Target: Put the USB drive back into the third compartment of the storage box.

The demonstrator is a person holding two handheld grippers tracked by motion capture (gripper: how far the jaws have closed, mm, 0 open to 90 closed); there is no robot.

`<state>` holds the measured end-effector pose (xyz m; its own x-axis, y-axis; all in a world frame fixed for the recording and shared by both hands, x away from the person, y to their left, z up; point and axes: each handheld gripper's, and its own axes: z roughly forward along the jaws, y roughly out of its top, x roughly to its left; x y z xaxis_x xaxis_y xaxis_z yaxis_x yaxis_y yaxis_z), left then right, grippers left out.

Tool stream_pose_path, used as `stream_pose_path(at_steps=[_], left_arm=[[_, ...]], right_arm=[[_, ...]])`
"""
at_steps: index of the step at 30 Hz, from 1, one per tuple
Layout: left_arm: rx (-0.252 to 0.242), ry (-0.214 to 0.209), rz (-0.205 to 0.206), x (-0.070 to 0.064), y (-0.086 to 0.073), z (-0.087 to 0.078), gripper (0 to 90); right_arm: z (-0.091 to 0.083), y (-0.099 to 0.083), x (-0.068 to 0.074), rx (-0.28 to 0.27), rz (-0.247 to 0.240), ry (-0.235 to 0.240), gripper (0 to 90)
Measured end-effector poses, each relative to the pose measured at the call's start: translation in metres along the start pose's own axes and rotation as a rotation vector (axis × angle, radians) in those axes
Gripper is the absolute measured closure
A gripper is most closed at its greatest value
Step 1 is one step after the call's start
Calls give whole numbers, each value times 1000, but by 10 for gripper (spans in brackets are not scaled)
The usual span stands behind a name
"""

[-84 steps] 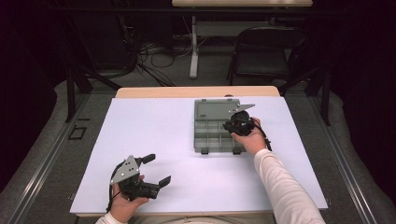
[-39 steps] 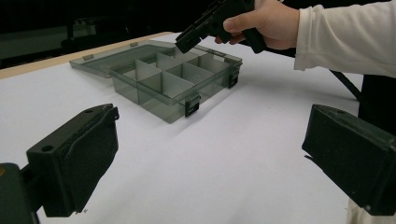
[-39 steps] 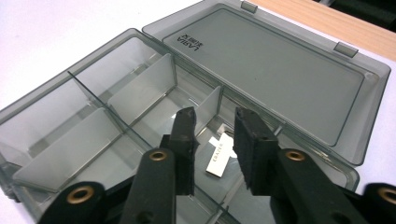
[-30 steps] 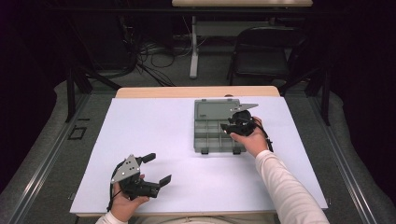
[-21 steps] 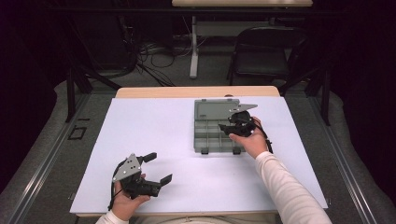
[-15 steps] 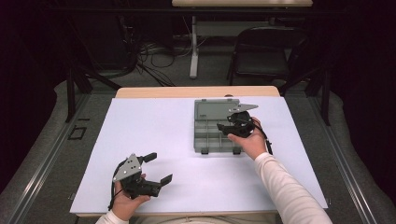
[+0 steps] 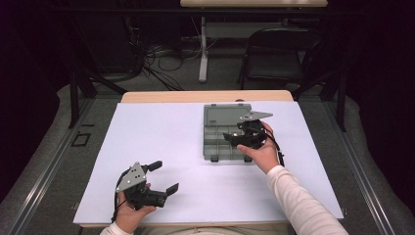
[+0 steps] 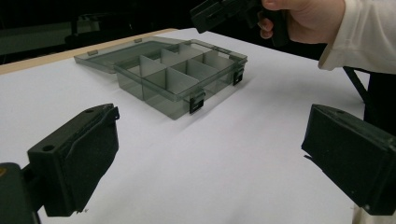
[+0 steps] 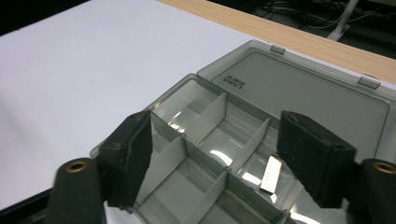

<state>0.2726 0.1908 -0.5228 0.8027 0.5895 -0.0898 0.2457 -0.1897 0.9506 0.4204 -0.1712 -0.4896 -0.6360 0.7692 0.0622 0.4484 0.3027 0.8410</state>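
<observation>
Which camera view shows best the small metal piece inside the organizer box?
The right gripper view: the metal piece lies flat in a compartment of the open box, close below. The left gripper view shows the box from the side, the high view from above; in both the piece cannot be made out.

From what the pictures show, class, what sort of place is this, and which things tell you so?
Probably a lab or workshop set up for recording handling work. A table under a plain white cover stands in a dark room, cables trail over the floor behind it, and a folding chair and another desk stand beyond.
</observation>
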Motion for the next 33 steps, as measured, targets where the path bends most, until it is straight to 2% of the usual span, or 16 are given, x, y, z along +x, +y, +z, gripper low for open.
stream_pose_path(at_steps=[7,13,16,18,20,22,24,28,33], left_arm=[[-2,0,-3,0,0,-1,33],[-6,-4,-7,1,0,0,33],[-3,1,-13,2,0,0,33],[-4,-1,-13,2,0,0,33],[-8,-3,-16,2,0,1,32],[-8,-4,-17,2,0,2,33],[-8,-4,-16,2,0,2,33],[-3,1,-18,2,0,2,33],[-7,3,-23,3,0,2,33]], right_arm=[[-13,-4,13,-35,7,19,156],[-29,-11,25,-80,30,77,133],[-42,-16,35,-100,11,98,92],[-45,-18,38,-102,2,96,87],[-54,-25,45,-120,-28,89,39],[-62,-30,48,-126,-37,80,11],[-66,-32,49,-132,-34,83,0],[-84,-47,50,-171,8,91,0],[-98,-62,50,-176,22,74,0]])
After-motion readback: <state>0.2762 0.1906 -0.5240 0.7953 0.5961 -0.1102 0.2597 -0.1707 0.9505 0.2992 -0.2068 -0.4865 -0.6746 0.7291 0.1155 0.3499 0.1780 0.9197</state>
